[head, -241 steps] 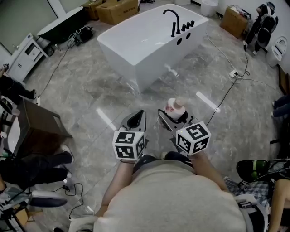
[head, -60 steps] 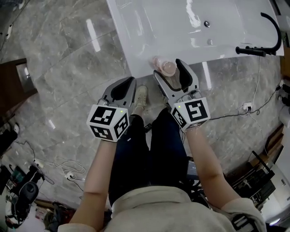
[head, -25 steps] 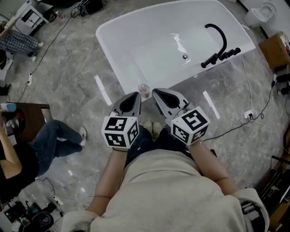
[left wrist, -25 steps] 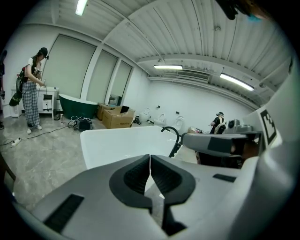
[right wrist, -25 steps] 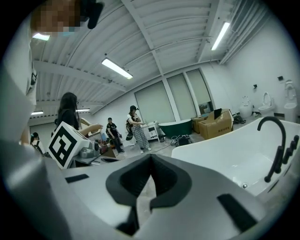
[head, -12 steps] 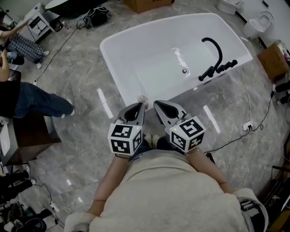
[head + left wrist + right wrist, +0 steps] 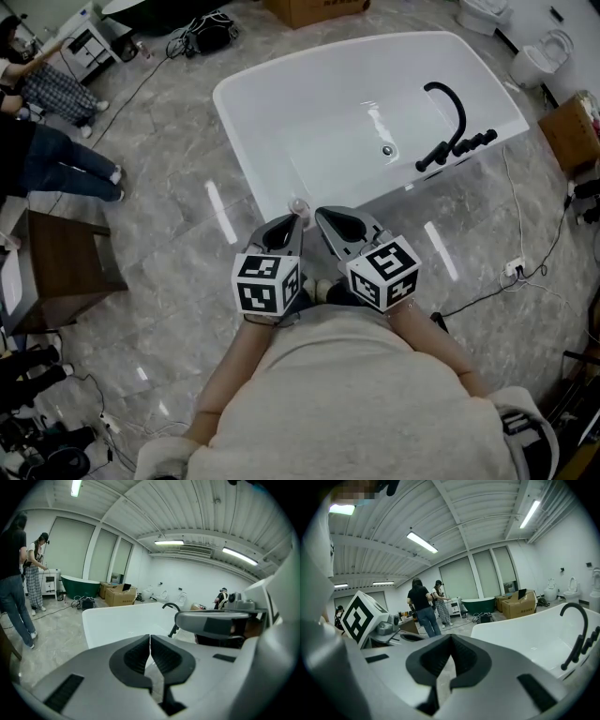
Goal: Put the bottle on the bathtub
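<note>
The bottle (image 7: 299, 205) is pictured on the near rim of the white bathtub (image 7: 242, 141), just beyond the tips of both grippers and touched by neither. The left gripper (image 7: 289, 225) is held with its jaws pressed together and nothing between them. The right gripper (image 7: 325, 221), just beside it, is likewise closed and empty. A black faucet (image 7: 448, 117) is mounted on the tub's right-hand rim. On the grey marble floor (image 7: 159, 206), a person in jeans (image 7: 56, 167) is seen well apart from the tub.
</note>
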